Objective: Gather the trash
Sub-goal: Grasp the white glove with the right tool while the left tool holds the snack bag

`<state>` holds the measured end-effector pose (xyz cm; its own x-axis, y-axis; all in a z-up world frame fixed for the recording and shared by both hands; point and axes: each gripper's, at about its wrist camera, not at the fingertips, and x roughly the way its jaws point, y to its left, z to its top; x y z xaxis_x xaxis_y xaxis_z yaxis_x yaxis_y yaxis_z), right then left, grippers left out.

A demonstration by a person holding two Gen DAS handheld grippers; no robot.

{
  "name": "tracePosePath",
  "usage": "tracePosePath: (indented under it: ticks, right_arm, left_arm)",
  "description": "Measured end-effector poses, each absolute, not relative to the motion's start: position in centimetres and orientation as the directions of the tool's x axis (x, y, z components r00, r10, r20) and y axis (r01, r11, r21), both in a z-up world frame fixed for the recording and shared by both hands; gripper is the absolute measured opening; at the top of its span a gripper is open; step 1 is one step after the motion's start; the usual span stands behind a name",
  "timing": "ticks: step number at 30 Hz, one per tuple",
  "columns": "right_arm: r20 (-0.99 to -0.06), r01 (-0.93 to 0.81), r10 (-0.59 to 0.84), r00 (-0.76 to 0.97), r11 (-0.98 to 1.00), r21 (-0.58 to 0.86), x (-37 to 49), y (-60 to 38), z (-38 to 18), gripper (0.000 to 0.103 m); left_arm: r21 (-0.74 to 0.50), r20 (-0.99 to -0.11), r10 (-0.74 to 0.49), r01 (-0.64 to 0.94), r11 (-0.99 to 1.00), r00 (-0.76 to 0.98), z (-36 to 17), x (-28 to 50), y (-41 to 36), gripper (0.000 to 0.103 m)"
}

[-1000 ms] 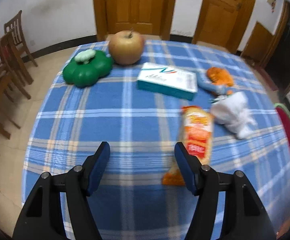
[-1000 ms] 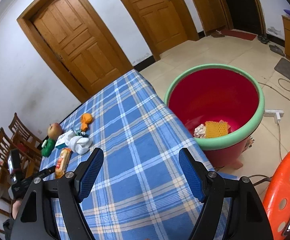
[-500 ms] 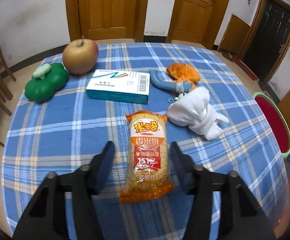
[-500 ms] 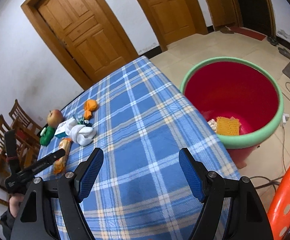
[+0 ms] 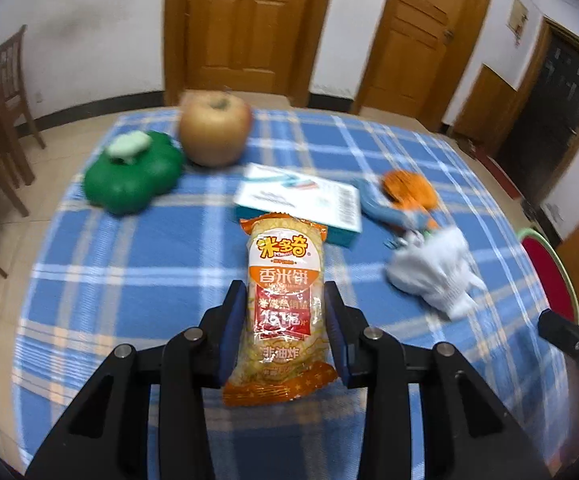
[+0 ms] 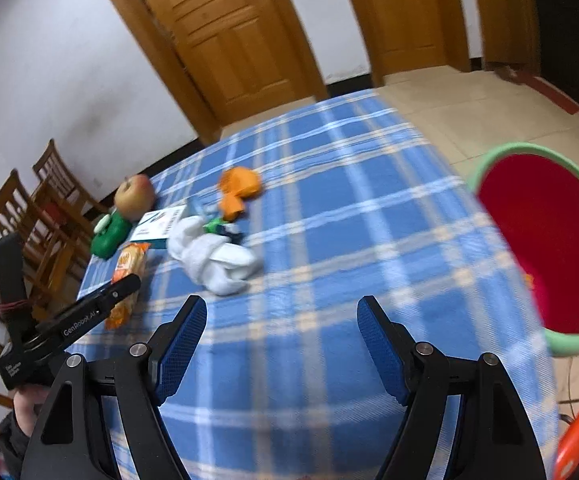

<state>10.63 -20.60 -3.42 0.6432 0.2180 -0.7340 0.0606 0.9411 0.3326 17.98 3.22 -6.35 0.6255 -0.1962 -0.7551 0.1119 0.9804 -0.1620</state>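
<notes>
A: What is hard to make out here?

B: Both views are smeared by motion. In the left wrist view the white cloth (image 5: pixel 435 274) at 3 o'clock is blurred, and the red bin (image 5: pixel 549 276) is cut off by the frame edge. The orange object (image 5: pixel 409 188) and the blue thing beside it cannot be identified. The snack packet's lower sides are covered by the pads.

A: And the packet itself?

B: The snack packet (image 5: pixel 283 308) is an orange and yellow plastic sleeve with a white label and red band, crimped at both ends. Its long axis runs from 6 to 12 o'clock, far end toward the white and teal box (image 5: pixel 301 204).

A: Where is it?

B: Between the blue pads of the left hand-held gripper (image 5: pixel 285 320), which press on both its long sides, over the blue checked bench (image 5: pixel 129 264). I cannot tell whether it is lifted.

A: The other one?

B: The right hand-held gripper (image 6: pixel 281 344) is spread wide and holds nothing, above the bench, with the bin at 3 o'clock.
</notes>
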Motion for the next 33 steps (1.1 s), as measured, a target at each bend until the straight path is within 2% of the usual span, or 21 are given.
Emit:
tracePosePath:
  ticks: [7,13,15,17,18,20,22,29,33]
  right_arm:
    - [-0.791,0.012,0.233,0.566,0.957,0.29,14.8,-16.8,-5.1,0.078]
    - [-0.793,0.0,0.15,0.59,0.983,0.186,16.4,-14.7,-5.3,0.079]
    - [-0.791,-0.006,0.123,0.6,0.989,0.149,16.8,-14.1,-5.3,0.073]
    - [-0.792,-0.013,0.099,0.602,0.993,0.115,17.1,-13.4,-5.7,0.058]
    - [-0.795,-0.018,0.101,0.598,0.993,0.112,17.2,-13.0,-6.0,0.055]
    - [-0.794,-0.024,0.109,0.598,0.993,0.119,17.4,-12.6,-6.3,0.042]
    - [-0.79,-0.028,0.122,0.601,0.991,0.132,17.3,-12.4,-6.3,0.035]
    - [-0.783,-0.041,0.15,0.603,0.987,0.158,16.1,-12.2,-6.2,0.015]
    - [-0.766,-0.06,0.166,0.62,0.984,0.165,14.8,-12.2,-5.5,0.014]
  left_arm:
    - [-0.192,-0.728,-0.188,0.067,0.979,0.659,-6.7,18.0,4.4,0.039]
    - [-0.217,-0.724,-0.177,0.023,0.976,0.667,-6.5,17.2,5.3,0.039]
    - [-0.227,-0.727,-0.185,0.023,0.974,0.661,-6.7,17.1,5.3,0.039]
    - [-0.267,-0.724,-0.228,0.04,0.963,0.651,-6.8,17.0,5.3,0.039]
    - [-0.282,-0.72,-0.243,0.046,0.958,0.65,-6.8,16.9,5.3,0.039]
    - [-0.29,-0.714,-0.257,0.059,0.955,0.651,-6.7,16.7,5.3,0.039]
    - [-0.291,-0.714,-0.26,0.062,0.955,0.65,-6.8,16.6,5.2,0.039]
    - [-0.306,-0.718,-0.283,0.078,0.949,0.636,-7.1,16.6,4.8,0.039]
    - [-0.304,-0.714,-0.282,0.08,0.949,0.641,-7.0,16.7,4.6,0.039]
